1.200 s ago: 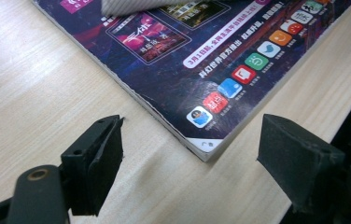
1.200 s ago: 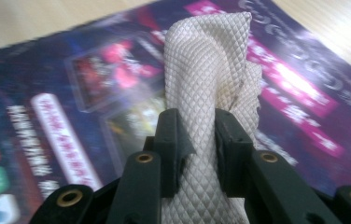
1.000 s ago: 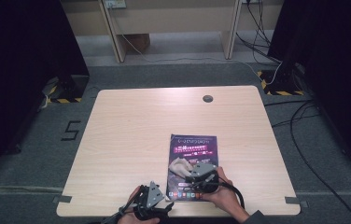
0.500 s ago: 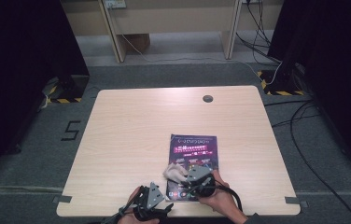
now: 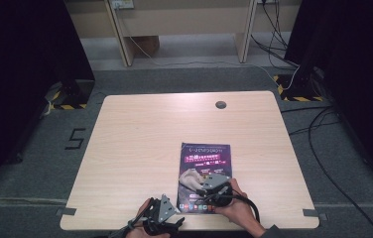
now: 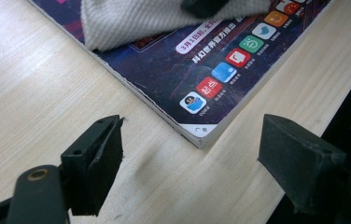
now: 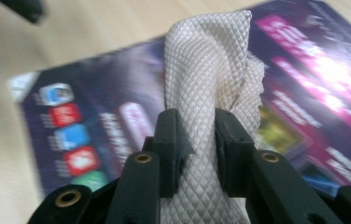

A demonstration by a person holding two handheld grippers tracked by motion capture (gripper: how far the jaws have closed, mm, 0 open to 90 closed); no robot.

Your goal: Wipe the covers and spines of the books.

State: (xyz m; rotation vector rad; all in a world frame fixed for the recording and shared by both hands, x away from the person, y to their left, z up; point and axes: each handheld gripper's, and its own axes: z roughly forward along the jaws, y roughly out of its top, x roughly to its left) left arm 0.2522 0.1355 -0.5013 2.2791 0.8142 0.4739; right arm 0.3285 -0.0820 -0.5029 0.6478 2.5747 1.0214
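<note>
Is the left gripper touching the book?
Apart. The left gripper view shows the left gripper with jaws open, bare table lying between them and the corner of the book.

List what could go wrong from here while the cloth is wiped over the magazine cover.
1. The magazine lies loose on the table; the left gripper hangs open beside its corner and pins nothing, so a wipe may drag it.
2. That corner sits near the table's front edge, so the magazine could slip off.
3. The right gripper pinches only a fold of the cloth; it may pull free.
</note>
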